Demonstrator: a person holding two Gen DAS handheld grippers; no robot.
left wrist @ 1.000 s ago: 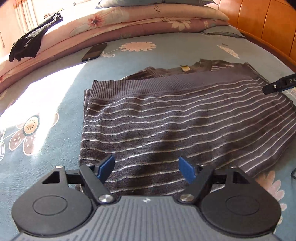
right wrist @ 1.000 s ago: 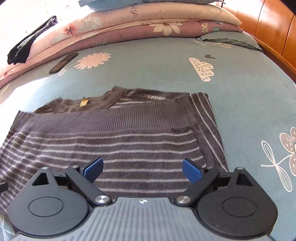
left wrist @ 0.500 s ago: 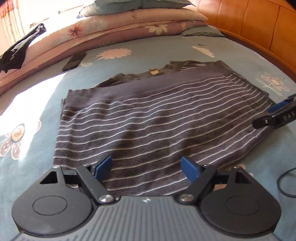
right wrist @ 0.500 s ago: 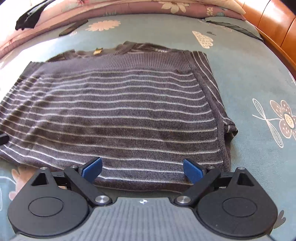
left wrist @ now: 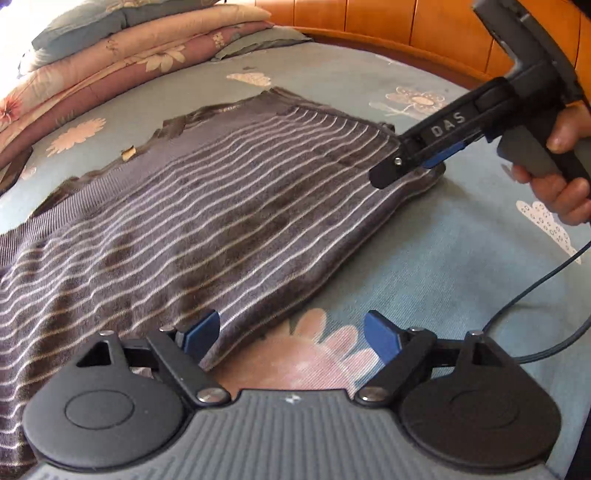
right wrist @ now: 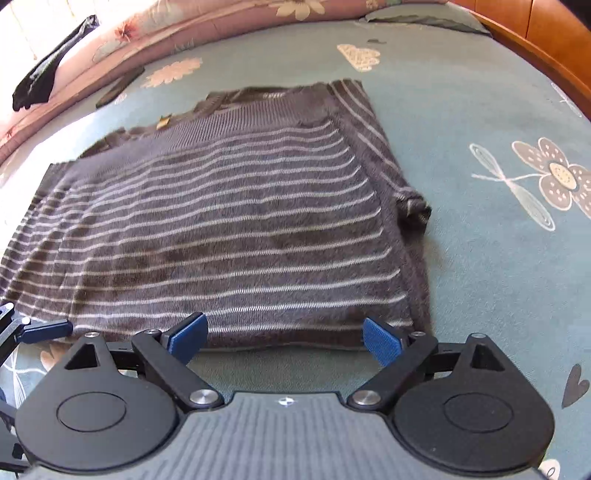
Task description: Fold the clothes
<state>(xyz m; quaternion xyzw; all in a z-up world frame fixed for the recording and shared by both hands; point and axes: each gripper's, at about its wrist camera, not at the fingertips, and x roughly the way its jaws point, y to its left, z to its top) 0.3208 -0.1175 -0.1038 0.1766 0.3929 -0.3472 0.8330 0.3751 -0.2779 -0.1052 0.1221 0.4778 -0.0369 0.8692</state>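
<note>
A dark grey sweater with thin pale stripes (left wrist: 229, 218) lies folded flat on the bed, its ribbed hem laid over the collar end. My left gripper (left wrist: 291, 334) stands open at the sweater's near corner, left pad over the fabric edge, right pad over bare sheet. In the right wrist view the same sweater (right wrist: 229, 229) spreads ahead, and my right gripper (right wrist: 284, 338) is open just short of its near folded edge. The right gripper (left wrist: 410, 162) also shows in the left wrist view, held by a hand (left wrist: 561, 184) at the sweater's far corner.
The bed carries a blue floral sheet (right wrist: 498, 240). Stacked quilts and pillows (left wrist: 140, 48) line the far side, with a black garment (right wrist: 48, 70) draped on them and a dark phone (right wrist: 118, 90) below. A wooden headboard (left wrist: 424, 33) curves behind. A cable (left wrist: 535, 288) trails at right.
Both grippers have drawn back toward the sweater's near edge, and the left one has swung right, so the right gripper and the hand on it now fill its upper right.
</note>
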